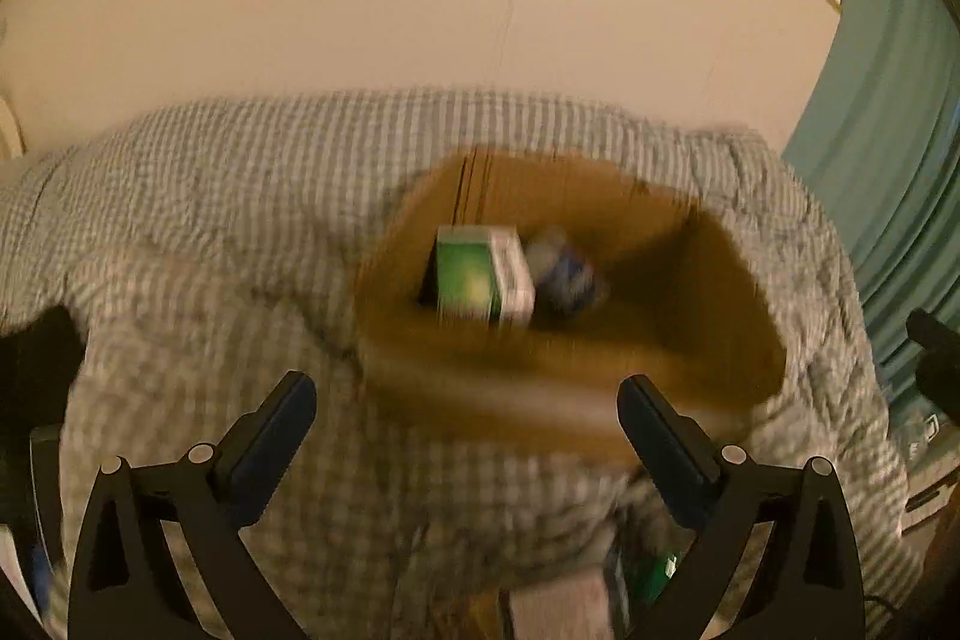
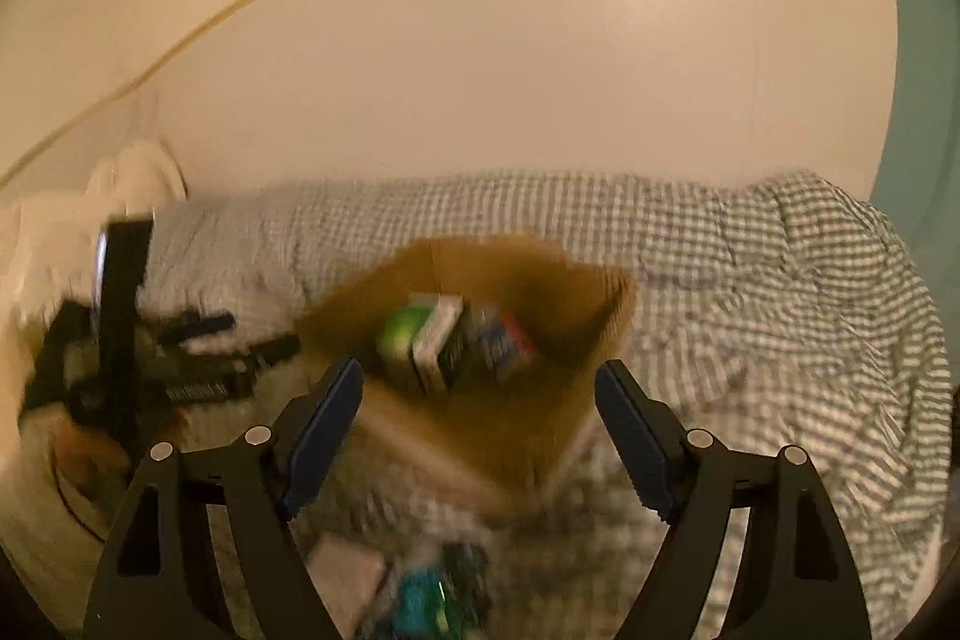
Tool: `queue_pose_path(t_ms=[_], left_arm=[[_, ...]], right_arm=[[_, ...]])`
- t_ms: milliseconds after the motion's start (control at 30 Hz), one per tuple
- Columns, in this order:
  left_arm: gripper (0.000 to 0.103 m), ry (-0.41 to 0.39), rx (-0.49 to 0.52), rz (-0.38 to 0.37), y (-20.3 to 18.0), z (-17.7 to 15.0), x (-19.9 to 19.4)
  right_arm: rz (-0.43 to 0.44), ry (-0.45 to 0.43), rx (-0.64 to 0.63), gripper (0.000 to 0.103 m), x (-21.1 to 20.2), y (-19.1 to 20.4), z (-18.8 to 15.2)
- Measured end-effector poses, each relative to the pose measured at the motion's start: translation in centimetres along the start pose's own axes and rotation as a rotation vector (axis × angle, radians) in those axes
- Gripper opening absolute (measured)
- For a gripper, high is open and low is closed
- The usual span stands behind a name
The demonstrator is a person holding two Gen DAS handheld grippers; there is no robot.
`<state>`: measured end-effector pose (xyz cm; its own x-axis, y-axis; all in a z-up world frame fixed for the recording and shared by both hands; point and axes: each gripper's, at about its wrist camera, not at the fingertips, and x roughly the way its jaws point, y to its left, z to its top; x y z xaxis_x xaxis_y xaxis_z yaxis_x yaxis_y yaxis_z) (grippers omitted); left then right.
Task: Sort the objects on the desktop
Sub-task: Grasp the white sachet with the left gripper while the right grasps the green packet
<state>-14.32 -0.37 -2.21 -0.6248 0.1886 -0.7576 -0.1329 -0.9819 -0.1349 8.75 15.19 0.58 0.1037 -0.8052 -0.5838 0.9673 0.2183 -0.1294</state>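
Left tongs [image 1: 467,403] and right tongs [image 2: 479,385] gape empty.

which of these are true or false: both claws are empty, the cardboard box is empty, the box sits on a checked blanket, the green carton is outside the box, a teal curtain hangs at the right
1. Both claws are empty. True: the left claw and the right claw stand open with nothing between their fingers.
2. The cardboard box is empty. False: it holds a green carton and other blurred items.
3. The box sits on a checked blanket. True.
4. The green carton is outside the box. False: it stands inside it.
5. A teal curtain hangs at the right. True.
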Motion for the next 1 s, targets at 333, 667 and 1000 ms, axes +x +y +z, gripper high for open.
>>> queue_pose_path(t_ms=[333,667,1000], left_arm=[[0.103,0.273,0.002,-0.072,-3.2,-11.9,3.5],[0.084,0.432,0.037,-0.042,-3.1,-16.7,6.8],[0.022,0.377,-0.055,-0.11,-0.7,-14.7,4.6]], right_arm=[[-0.011,0.237,-0.019,0.079,3.8,0.9,-8.6],[-0.035,0.442,-0.06,0.068,9.6,1.6,-12.6],[-0.023,0.614,-0.084,0.022,13.9,3.3,-15.4]])
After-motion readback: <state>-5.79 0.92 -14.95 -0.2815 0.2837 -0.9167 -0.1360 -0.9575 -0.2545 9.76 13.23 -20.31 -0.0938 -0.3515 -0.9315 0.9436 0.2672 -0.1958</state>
